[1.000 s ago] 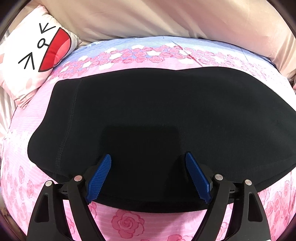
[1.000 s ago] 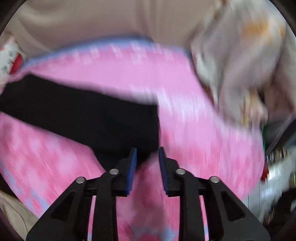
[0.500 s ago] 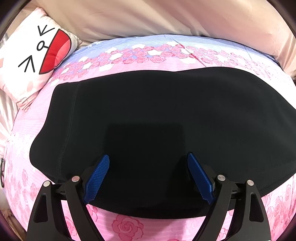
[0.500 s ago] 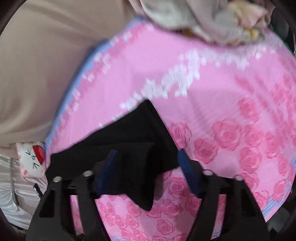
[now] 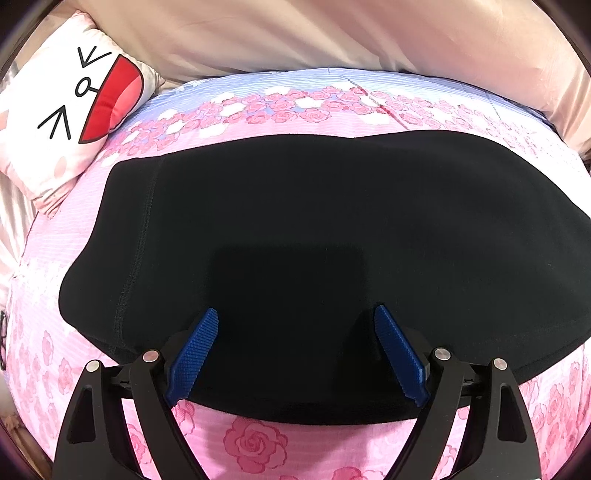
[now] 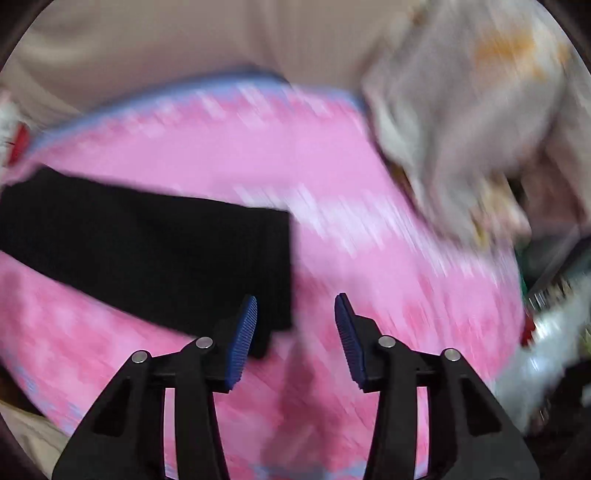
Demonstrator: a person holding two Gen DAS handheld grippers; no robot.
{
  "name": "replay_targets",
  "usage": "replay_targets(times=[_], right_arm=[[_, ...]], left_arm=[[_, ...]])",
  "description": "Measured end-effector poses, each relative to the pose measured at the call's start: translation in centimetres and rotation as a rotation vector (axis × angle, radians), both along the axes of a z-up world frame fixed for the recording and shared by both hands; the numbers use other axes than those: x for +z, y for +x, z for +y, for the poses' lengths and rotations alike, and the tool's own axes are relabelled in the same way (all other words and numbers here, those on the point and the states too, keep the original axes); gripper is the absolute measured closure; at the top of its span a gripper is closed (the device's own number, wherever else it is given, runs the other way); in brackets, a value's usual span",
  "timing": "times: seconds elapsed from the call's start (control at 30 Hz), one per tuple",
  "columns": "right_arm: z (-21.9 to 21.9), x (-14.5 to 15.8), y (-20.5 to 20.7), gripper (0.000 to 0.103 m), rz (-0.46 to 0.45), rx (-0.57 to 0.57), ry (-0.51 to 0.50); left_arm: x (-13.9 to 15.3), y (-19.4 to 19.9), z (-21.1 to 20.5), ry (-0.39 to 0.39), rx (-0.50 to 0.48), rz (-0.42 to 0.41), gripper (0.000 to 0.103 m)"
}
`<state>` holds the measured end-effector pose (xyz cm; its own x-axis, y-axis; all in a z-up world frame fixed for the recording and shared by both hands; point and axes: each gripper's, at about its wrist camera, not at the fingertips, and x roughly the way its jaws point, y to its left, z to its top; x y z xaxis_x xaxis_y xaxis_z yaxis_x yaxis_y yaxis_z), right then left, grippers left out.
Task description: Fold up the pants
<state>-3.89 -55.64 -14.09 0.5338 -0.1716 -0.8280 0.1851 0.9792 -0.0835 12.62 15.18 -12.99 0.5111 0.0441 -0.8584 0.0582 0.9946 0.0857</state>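
Note:
Black pants (image 5: 314,229) lie flat on a pink rose-print bedspread (image 5: 258,443), folded lengthwise, waistband seam at the left. My left gripper (image 5: 295,350) is open wide, hovering over the pants' near edge, holding nothing. In the blurred right wrist view the leg end of the pants (image 6: 166,258) lies on the bedspread (image 6: 369,258). My right gripper (image 6: 295,332) is open and empty just at the pants' right end; its left fingertip (image 6: 243,332) overlaps the hem corner.
A white cartoon-face pillow (image 5: 66,110) sits at the far left. Beige bedding (image 5: 332,33) runs along the back. A heap of pale clothes (image 6: 461,129) and blurred clutter (image 6: 546,314) lie at the right edge of the bed.
My right gripper has opened and let go of the pants' leg end, swinging quickly; the leg end now lies flat. My left gripper has barely moved, staying open.

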Motion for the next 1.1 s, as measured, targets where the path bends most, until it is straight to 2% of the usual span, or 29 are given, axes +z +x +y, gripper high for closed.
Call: replay_targets(times=[0.07, 0.1, 0.17, 0.2, 0.23, 0.3, 0.37, 0.4, 0.43, 0.47, 0.5, 0.57, 0.6, 0.63, 0.67, 0.7, 0.73, 0.8, 0.87, 0.93, 0.97, 1.0, 1.03, 1.1], right_arm=[[-0.2, 0.7, -1.0, 0.06, -0.068, -0.028, 0.098], [0.4, 1.4, -1.0, 0.057, -0.104, -0.021, 0.111], [2.1, 3.1, 0.3, 0.037, -0.177, -0.009, 0.08], [3.1, 3.6, 1.4, 0.023, -0.201, -0.001, 0.055], [3.7, 3.8, 2.4, 0.021, -0.205, 0.017, 0.041], [3.9, 3.0, 5.7, 0.021, -0.151, 0.015, 0.02], [3.8, 0.4, 9.0, 0.03, -0.034, -0.009, 0.014], [3.7, -0.7, 10.2, 0.072, 0.015, -0.014, 0.039], [3.6, -0.9, 10.6, 0.086, 0.015, -0.021, 0.062], [4.0, 0.1, 10.8, 0.088, -0.031, -0.029, 0.041], [4.2, 1.0, 10.5, 0.094, -0.072, -0.021, 0.038], [3.9, 2.6, 10.0, 0.094, -0.167, -0.033, 0.026], [3.3, 2.1, 10.3, 0.093, -0.161, -0.051, 0.016], [2.6, 1.0, 10.7, 0.087, -0.128, -0.071, 0.021], [1.9, -0.8, 11.0, 0.084, -0.066, -0.089, 0.041], [1.9, -0.6, 10.4, 0.076, -0.119, -0.107, 0.032], [1.6, -0.1, 9.7, 0.059, -0.152, -0.14, 0.018], [2.7, 2.5, 7.6, 0.059, -0.261, -0.2, 0.007], [6.6, 5.8, 6.1, 0.059, -0.371, -0.131, 0.026], [11.6, 7.5, 6.7, 0.062, -0.396, 0.001, 0.077], [14.0, 7.8, 7.4, 0.063, -0.389, 0.065, 0.104], [18.5, 7.8, 8.8, 0.063, -0.363, 0.177, 0.142], [20.9, 7.6, 9.9, 0.063, -0.338, 0.241, 0.162], [28.5, 6.7, 13.1, 0.063, -0.268, 0.428, 0.223]], left_arm=[[0.1, 0.1, -0.3, 0.016, 0.001, 0.003, 0.019], [0.2, 0.2, -0.5, 0.022, 0.0, 0.004, 0.019], [0.4, 0.4, -1.0, 0.033, -0.004, 0.001, 0.019], [0.4, 0.5, -1.1, 0.03, -0.005, 0.0, 0.019], [0.5, 0.6, -1.4, 0.022, -0.008, 0.0, 0.019], [0.5, 0.6, -1.8, 0.012, -0.006, -0.003, 0.019], [0.5, 0.4, -2.2, 0.014, -0.011, -0.004, 0.019], [0.4, 0.3, -2.2, 0.02, -0.009, -0.004, 0.019], [0.3, 0.1, -2.2, 0.026, -0.006, -0.004, 0.019], [0.4, -0.1, -2.0, 0.031, 0.0, -0.008, 0.019], [0.4, -0.2, -1.7, 0.036, 0.006, -0.012, 0.019], [0.3, -0.4, -1.0, 0.052, 0.02, -0.014, 0.019], [0.2, -0.5, -0.7, 0.052, 0.022, -0.015, 0.017], [0.0, -0.5, -0.4, 0.04, 0.023, -0.014, 0.016], [-0.1, -0.5, -0.1, 0.024, 0.023, -0.013, 0.016], [-0.2, -0.5, 0.1, 0.011, 0.023, -0.013, 0.015], [-0.1, -0.5, 0.3, 0.003, 0.023, -0.013, 0.015], [0.3, -0.7, 0.5, 0.029, 0.031, -0.018, 0.016], [1.3, -0.9, 1.0, 0.086, 0.046, -0.053, 0.016], [1.7, -0.4, 1.9, 0.141, 0.079, -0.071, 0.016], [1.6, 0.0, 2.4, 0.151, 0.098, -0.068, 0.016], [1.4, 0.3, 3.0, 0.15, 0.114, -0.06, 0.016], [1.0, 0.8, 4.0, 0.143, 0.143, -0.041, 0.016], [0.5, 1.1, 5.6, 0.112, 0.174, -0.028, 0.015]])
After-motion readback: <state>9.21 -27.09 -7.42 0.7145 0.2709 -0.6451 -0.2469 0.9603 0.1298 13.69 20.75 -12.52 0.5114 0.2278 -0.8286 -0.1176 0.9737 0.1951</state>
